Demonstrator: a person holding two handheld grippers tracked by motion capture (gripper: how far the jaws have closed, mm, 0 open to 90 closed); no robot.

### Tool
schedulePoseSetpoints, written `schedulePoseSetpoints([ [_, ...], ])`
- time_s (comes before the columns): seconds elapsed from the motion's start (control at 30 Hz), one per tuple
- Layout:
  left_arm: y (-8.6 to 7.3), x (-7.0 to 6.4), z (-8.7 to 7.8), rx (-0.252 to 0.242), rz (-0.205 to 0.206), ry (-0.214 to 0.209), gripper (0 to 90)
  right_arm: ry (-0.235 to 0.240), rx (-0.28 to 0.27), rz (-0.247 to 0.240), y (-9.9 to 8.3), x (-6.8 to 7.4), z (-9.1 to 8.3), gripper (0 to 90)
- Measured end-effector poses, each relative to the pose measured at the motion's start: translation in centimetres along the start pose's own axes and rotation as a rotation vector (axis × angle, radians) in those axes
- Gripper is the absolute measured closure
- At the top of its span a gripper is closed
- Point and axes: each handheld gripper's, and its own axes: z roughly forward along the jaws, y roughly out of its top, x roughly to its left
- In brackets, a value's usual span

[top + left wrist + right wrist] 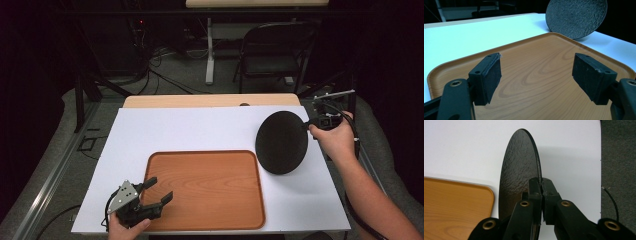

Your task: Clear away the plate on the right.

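Left gripper [159, 192], jaws spread, is idling over the wooden tray [207, 220]. Right gripper [311, 122] is pinching the black plate [281, 142] on edge, just right of the tray.

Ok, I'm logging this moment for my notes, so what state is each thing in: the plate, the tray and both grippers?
Black plate: held by its rim, tilted up on edge beside the tray.
Wooden tray: flat on the white table, nothing lying in it.
Right gripper: shut on the plate's rim.
Left gripper: open, jaws wide apart over the tray, holding nothing.
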Motion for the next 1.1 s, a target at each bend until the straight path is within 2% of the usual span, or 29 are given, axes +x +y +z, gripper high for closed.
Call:
schedulePoseSetpoints([
  [0.7,0.0,0.1,0.0,0.004,0.001,-0.007,23.4,-0.012,0.039,-0.040,2.4,1.6,0.4,87.5],
  [0.9,0.0,0.1,-0.1,0.003,0.006,-0.008,23.4,-0.011,0.029,-0.034,3.3,1.8,-0.7,87.3],
  [1.1,0.0,0.1,-0.1,0.003,0.006,-0.006,23.4,0.029,0.018,-0.005,3.4,1.2,-2.2,86.8],
])
